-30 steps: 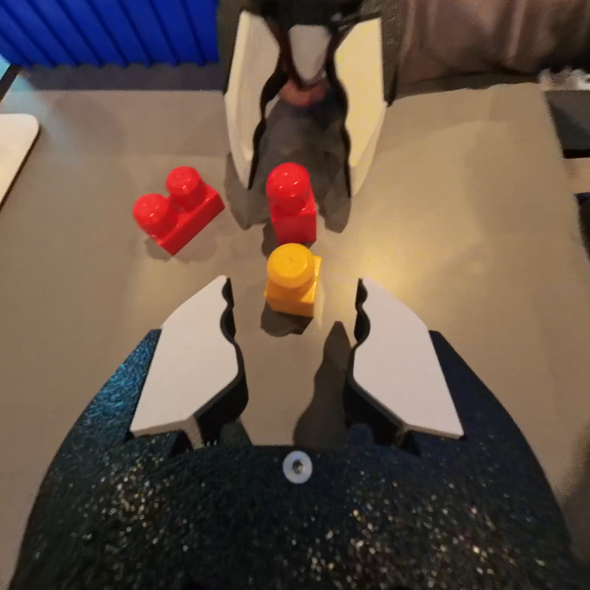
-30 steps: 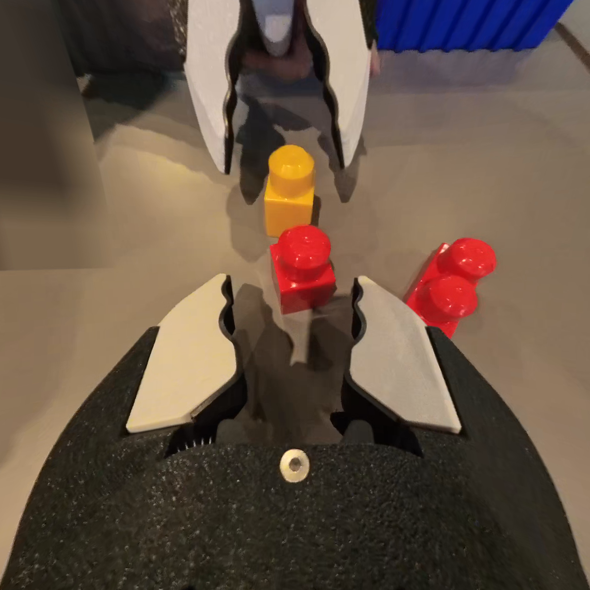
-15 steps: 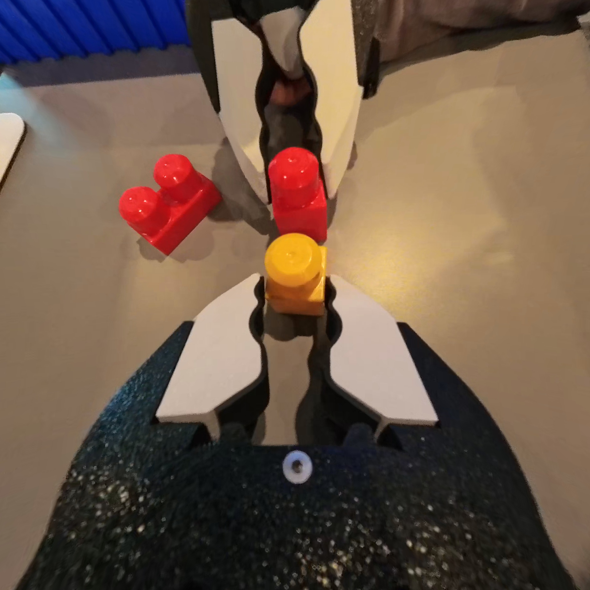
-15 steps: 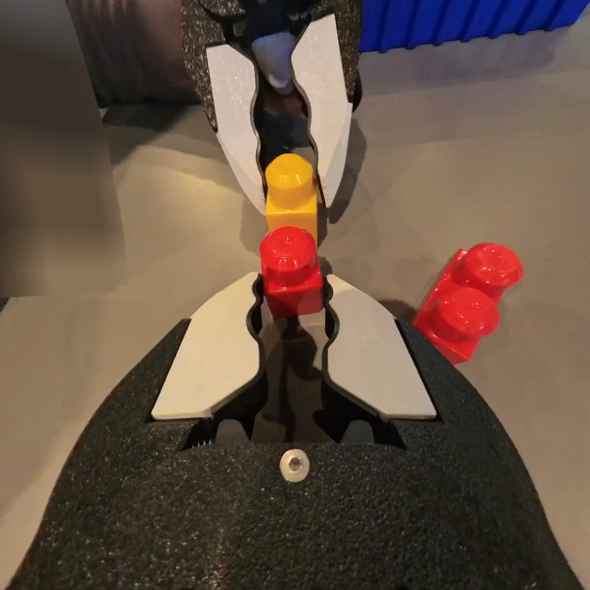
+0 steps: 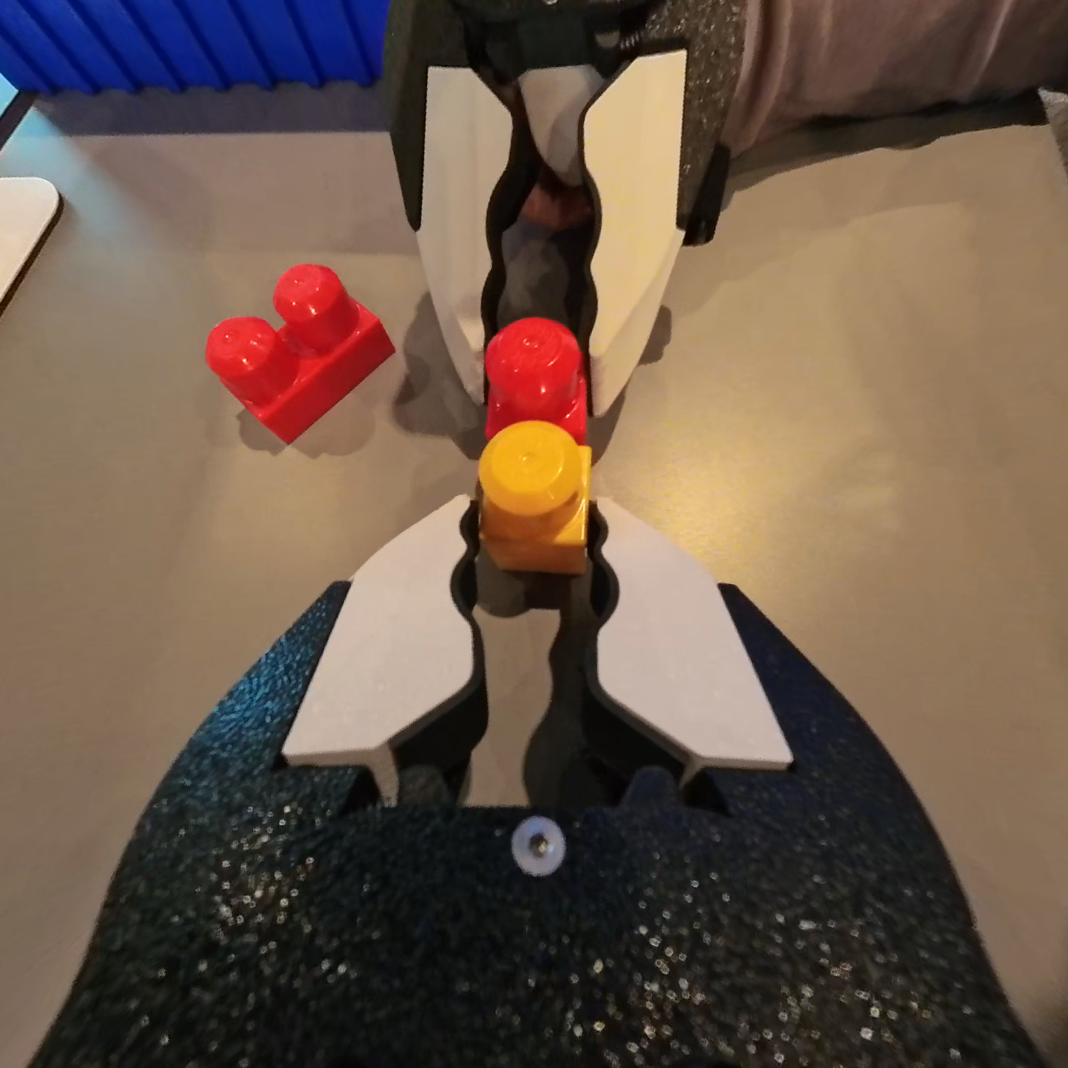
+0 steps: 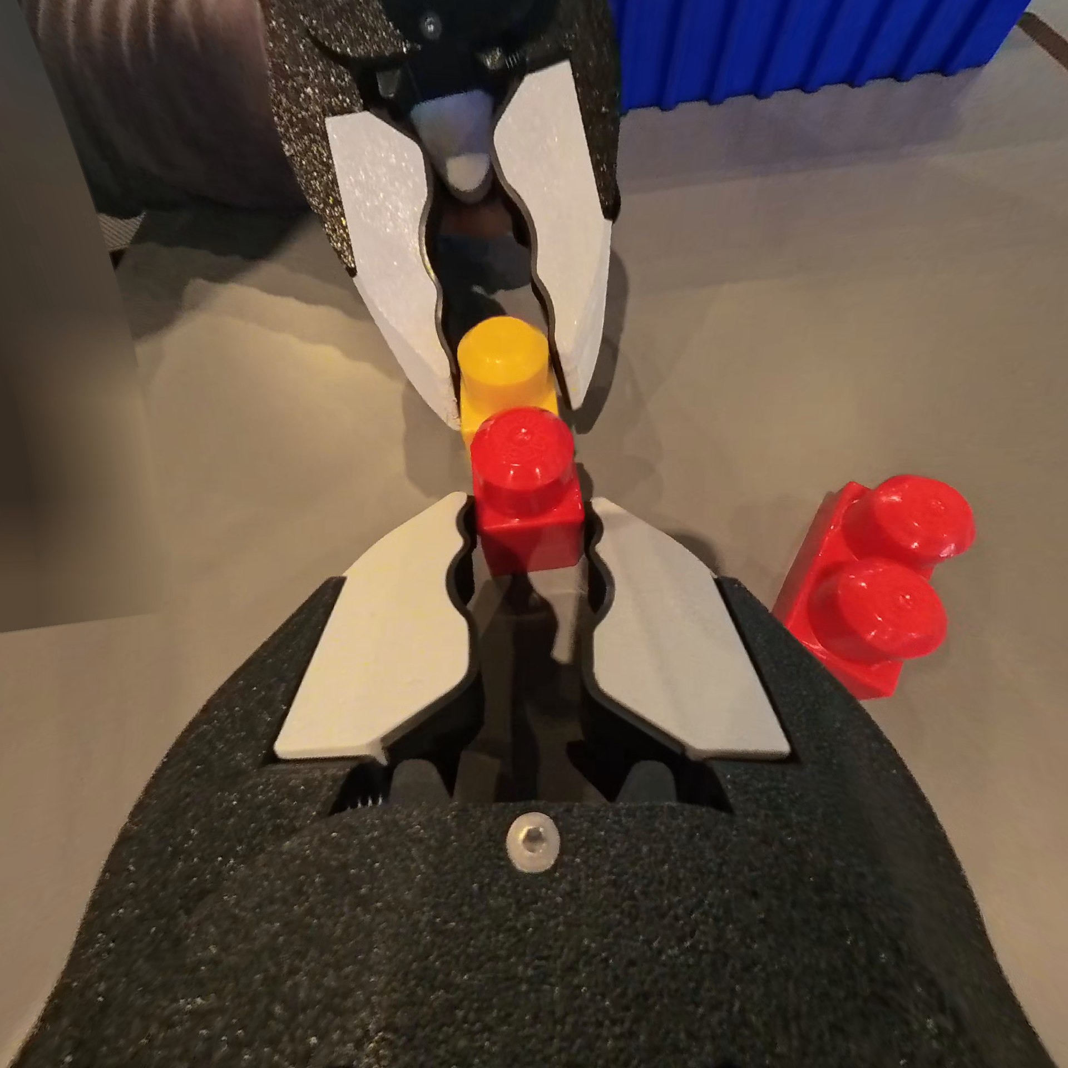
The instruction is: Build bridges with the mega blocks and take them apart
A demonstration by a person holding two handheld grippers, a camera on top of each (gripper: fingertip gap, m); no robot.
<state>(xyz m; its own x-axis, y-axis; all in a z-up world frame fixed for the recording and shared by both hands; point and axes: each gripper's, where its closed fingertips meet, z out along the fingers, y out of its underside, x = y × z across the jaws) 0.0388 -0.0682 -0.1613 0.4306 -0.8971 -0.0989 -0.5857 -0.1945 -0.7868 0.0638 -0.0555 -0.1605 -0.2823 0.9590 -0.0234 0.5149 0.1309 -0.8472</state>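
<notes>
My left gripper [image 5: 533,514] is shut on the yellow one-stud block [image 5: 534,497] on the grey table. My right gripper [image 6: 529,511] is shut on the red one-stud block [image 6: 529,497]. The two blocks stand upright, one right behind the other and close together. In the left wrist view the red one-stud block [image 5: 534,375] sits between the fingers of the right gripper [image 5: 537,404] opposite. In the right wrist view the yellow block [image 6: 503,370] sits between the fingers of the left gripper [image 6: 508,410]. A red two-stud block [image 5: 295,358] lies loose to the side; it also shows in the right wrist view [image 6: 878,583].
A blue ribbed panel [image 5: 185,40] stands at the table's far edge, also in the right wrist view [image 6: 809,46]. A white board corner [image 5: 23,231] lies at the left. A person's grey sleeve [image 5: 896,63] is behind the right gripper. Less than 4 cm separates the two grippers' tips.
Both grippers moved forward and closed, the left on the yellow block, the right on the red one-stud block. The two blocks now stand closer together. The two-stud block has not moved.
</notes>
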